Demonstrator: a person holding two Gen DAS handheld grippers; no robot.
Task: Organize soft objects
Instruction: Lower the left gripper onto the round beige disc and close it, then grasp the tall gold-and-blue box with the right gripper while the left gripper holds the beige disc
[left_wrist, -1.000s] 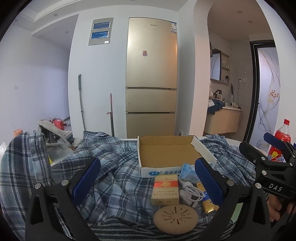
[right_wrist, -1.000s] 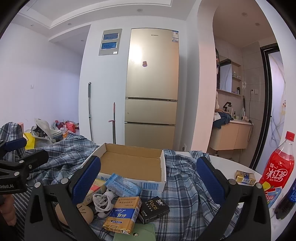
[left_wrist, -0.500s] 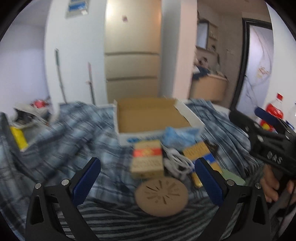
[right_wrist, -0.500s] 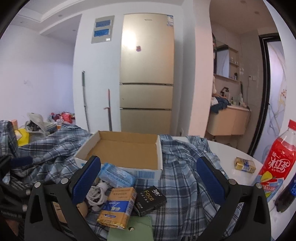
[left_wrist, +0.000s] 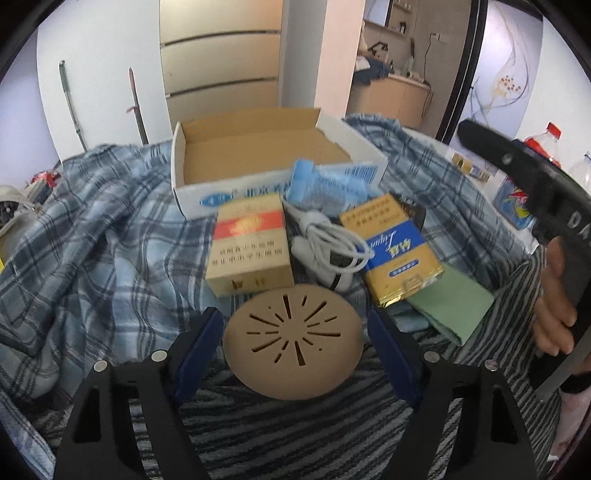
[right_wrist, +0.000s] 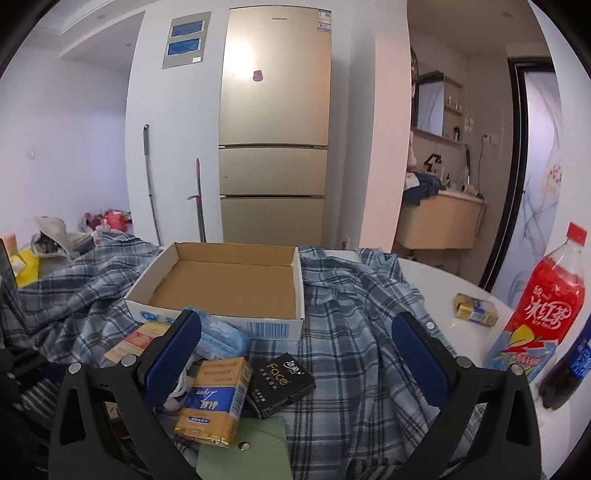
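Two blue pads of the left tool (left_wrist: 295, 343) have just been closing around a tan slotted disc (left_wrist: 293, 341), not yet pressing it. Beyond lie a red-banded carton (left_wrist: 249, 245), coiled white cable (left_wrist: 328, 247), blue-gold packet (left_wrist: 397, 249) and open cardboard box (left_wrist: 258, 151). Right tool (right_wrist: 297, 354) gapes empty above the plaid shirt (right_wrist: 354, 332).

White walls, a gold fridge (right_wrist: 273, 122), and apparently a washbasin cabinet (right_wrist: 439, 225) in the alcove.
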